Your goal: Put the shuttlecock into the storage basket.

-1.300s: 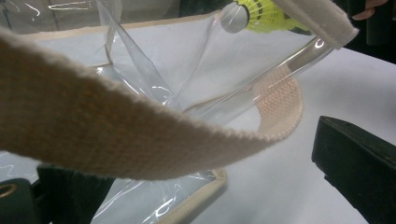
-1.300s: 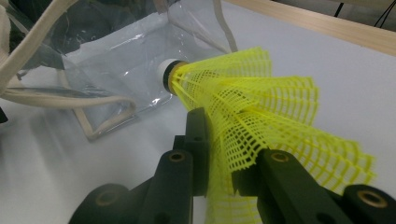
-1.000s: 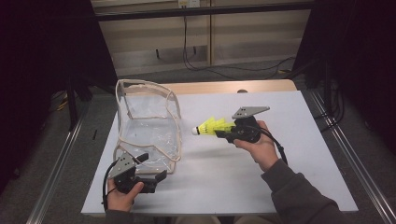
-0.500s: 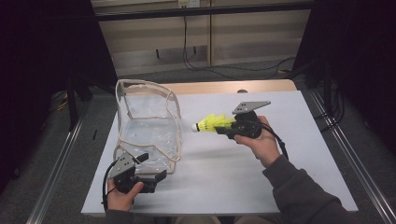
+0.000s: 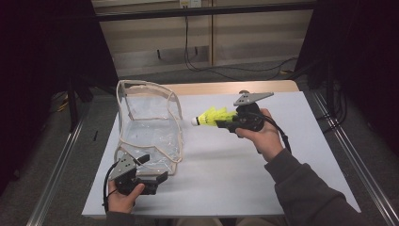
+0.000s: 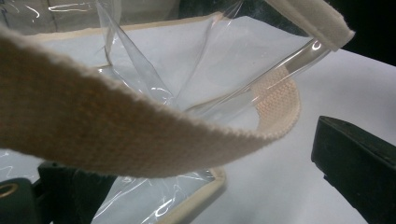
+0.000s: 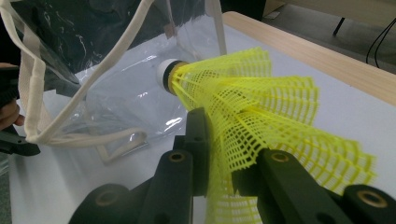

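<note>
Shuttlecock (image 5: 211, 116), yellow, clamped by its skirt between the closed jaws of the right gripper (image 5: 225, 123), held in the air just right of the clear bag (image 5: 149, 128), cork toward the bag's mouth. Step in hand: carrying it to the bag. The left gripper (image 5: 151, 176) sits at the bag's strap (image 6: 116, 135) (whether gripped, I cannot tell). Next move, probably: steady the opening, then push the cork through.

The net-patterned plastic shuttlecock (image 7: 261, 116) is bright yellow with a white rounded cork tip ringed in black. The clear plastic bag (image 5: 149, 127) has cream woven webbing trim and straps. The flat table (image 5: 301, 165) is white with a pale wood edge.
</note>
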{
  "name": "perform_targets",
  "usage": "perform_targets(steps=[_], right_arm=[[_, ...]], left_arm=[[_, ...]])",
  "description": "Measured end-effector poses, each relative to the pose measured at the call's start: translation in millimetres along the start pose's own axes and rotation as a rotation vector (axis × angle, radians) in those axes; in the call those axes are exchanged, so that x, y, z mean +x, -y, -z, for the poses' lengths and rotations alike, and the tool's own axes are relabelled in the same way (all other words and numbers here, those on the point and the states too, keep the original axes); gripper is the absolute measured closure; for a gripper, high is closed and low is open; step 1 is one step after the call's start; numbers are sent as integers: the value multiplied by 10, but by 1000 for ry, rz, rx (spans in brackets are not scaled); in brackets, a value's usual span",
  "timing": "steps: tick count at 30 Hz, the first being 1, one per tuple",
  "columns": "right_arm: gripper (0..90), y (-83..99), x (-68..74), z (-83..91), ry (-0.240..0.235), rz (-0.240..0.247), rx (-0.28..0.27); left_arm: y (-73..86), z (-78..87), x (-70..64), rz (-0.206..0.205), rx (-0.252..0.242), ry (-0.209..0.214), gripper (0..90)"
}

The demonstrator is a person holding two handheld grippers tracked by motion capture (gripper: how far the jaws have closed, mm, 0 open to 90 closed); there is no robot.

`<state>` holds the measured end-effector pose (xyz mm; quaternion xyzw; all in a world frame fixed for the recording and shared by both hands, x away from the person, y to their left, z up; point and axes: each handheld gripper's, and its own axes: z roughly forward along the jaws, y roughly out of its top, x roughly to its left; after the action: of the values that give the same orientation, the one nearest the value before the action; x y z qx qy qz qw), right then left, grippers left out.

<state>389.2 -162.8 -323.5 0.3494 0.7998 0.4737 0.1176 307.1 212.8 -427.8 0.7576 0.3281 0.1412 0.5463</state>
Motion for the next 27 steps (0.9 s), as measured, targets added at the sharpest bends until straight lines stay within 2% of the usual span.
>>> perform_targets(steps=[12,27], right_arm=[[794,-142,2,-10,6,19,5],[794,-329,69,-6,-6,41,9]], left_arm=[[0,0,0,0,0,0,31],[0,0,1,-1,0,0,31]])
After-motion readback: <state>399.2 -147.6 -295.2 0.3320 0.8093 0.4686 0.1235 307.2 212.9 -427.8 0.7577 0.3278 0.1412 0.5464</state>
